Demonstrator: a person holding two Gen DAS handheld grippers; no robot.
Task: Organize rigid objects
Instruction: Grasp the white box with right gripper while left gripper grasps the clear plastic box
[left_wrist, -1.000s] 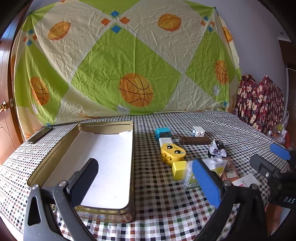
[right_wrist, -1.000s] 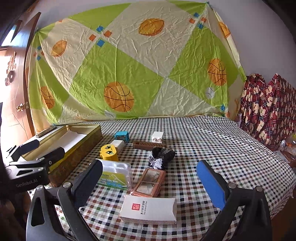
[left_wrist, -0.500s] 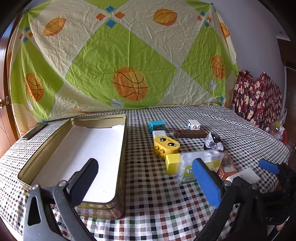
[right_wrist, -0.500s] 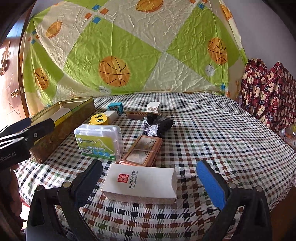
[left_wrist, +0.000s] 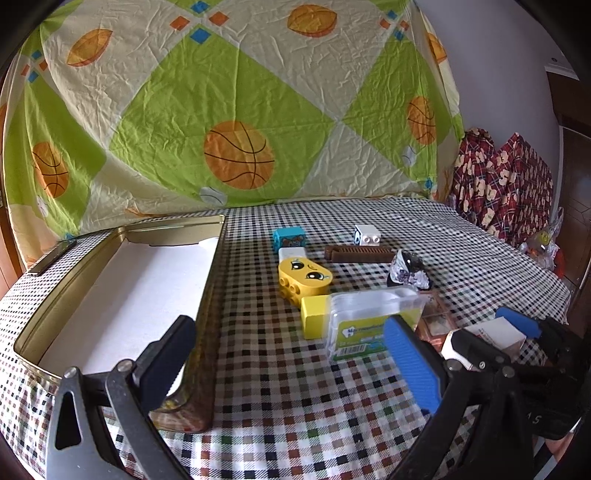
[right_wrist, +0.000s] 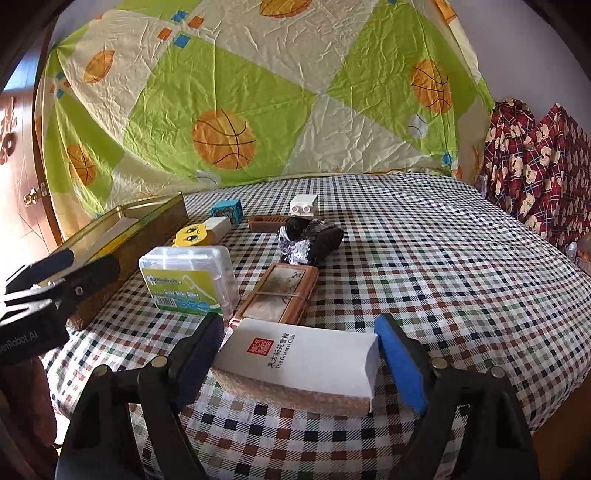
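The right tool (right_wrist: 295, 363), low in the right wrist view, has just been closing its jaws around a white cardboard sleeve box (right_wrist: 301, 360) with a red seal and a speckled tan body; the black pad and the ribbed blue pad sit at its two ends, and whether they press it I cannot tell. Just beyond lie a flat brown framed case (right_wrist: 279, 293) bound by a band and a clear plastic floss-pick box (right_wrist: 190, 278). The left tool (left_wrist: 291, 356), at the bottom of the left wrist view, is spread wide and pinches nothing, one pad over the corner of the open gold metal tin (left_wrist: 212, 288) with its white lining. Yellow toy blocks (left_wrist: 303, 278) and a brown comb (left_wrist: 360, 254) rest at centre on the checkered cloth of the counter (left_wrist: 258, 350).
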